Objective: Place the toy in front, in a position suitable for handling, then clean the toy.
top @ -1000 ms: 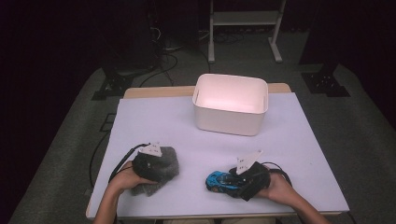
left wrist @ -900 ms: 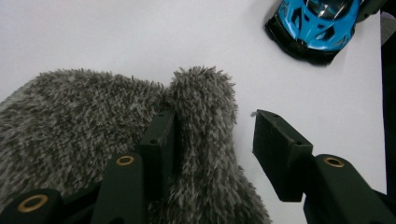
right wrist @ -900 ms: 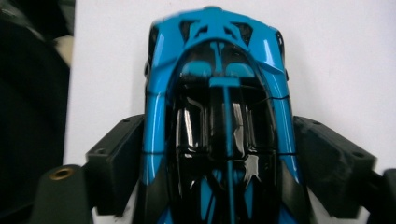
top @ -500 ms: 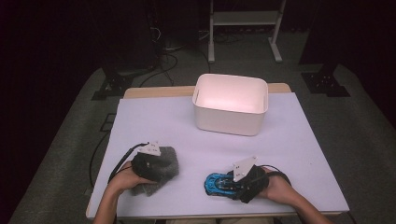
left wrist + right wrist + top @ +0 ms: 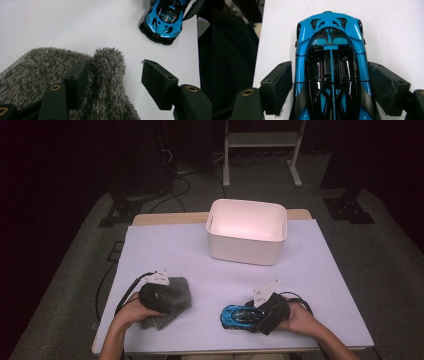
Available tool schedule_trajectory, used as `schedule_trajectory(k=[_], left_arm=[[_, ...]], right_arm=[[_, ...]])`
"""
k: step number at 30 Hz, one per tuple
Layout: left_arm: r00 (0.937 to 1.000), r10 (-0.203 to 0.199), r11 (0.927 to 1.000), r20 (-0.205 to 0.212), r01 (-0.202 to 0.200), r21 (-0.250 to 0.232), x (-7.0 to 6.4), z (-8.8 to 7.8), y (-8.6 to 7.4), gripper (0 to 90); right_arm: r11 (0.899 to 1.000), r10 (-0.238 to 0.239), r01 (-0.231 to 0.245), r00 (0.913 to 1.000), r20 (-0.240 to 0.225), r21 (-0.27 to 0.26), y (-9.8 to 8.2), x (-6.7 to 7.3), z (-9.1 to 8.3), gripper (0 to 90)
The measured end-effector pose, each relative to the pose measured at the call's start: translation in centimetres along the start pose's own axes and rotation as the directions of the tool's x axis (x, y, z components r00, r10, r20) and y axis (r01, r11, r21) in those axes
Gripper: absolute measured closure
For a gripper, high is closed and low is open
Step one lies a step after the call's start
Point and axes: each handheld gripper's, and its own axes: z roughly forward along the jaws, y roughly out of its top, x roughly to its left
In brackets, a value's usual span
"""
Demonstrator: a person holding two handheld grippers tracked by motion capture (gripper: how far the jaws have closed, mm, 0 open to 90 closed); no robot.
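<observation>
**Fuzzy cloth, glossy car, matt surfaces**

A grey cloth (image 5: 50,72) looks shaggy and soft, like deep-pile fleece. The blue toy car (image 5: 332,67) is smooth, glossy plastic with shiny black panels. The table cover (image 5: 200,255) appears matt white and smooth. The white bin (image 5: 247,237) looks like smooth, matt plastic.

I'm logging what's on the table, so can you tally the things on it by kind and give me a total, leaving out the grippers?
Toy car, blue and black: 1
Fuzzy grey cloth: 1
White bin: 1
Total: 3
</observation>
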Motion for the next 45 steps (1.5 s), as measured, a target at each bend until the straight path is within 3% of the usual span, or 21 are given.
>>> schedule_trajectory(k=[4,8,11,24,29,37,45], left_arm=[[1.0000,-0.007,1.0000,0.001,0.007,-0.006,0.1,0.0,-0.1,37.5],[0.9998,-0.019,0.9998,-0.005,0.019,-0.005,0.1,0.0,-0.4,36.1],[0.9997,-0.023,0.9997,-0.009,0.023,-0.007,0.0,-0.1,-0.5,35.0],[0.9994,-0.022,0.9989,-0.028,0.021,-0.042,0.0,-0.5,-0.2,28.4],[0.9974,-0.040,0.9977,-0.060,0.036,-0.058,-0.1,-1.0,-0.3,19.5],[0.9934,-0.051,0.9951,-0.102,0.042,-0.089,-0.4,-2.1,-0.5,12.8],[0.9936,-0.043,0.9953,-0.105,0.034,-0.091,-0.5,-2.4,-0.4,10.4]], right_arm=[[0.999,0.027,-0.027,0.9995,-0.019,-0.017,0.0,-0.2,-0.2,18.7],[0.994,0.034,-0.038,0.9984,-0.046,-0.100,0.1,-0.5,-1.2,20.1],[0.992,0.041,-0.045,0.9985,-0.034,-0.115,0.2,-0.8,-1.9,20.0],[0.986,0.086,-0.079,0.9954,0.042,-0.150,0.8,-3.2,-4.9,19.4],[0.987,0.087,-0.077,0.9943,0.062,-0.141,1.9,-4.6,-6.0,18.4],[0.990,0.074,-0.064,0.9942,0.077,-0.128,4.3,-6.5,-6.9,18.4],[0.991,0.056,-0.045,0.9953,0.079,-0.130,6.3,-7.5,-7.5,18.4]])
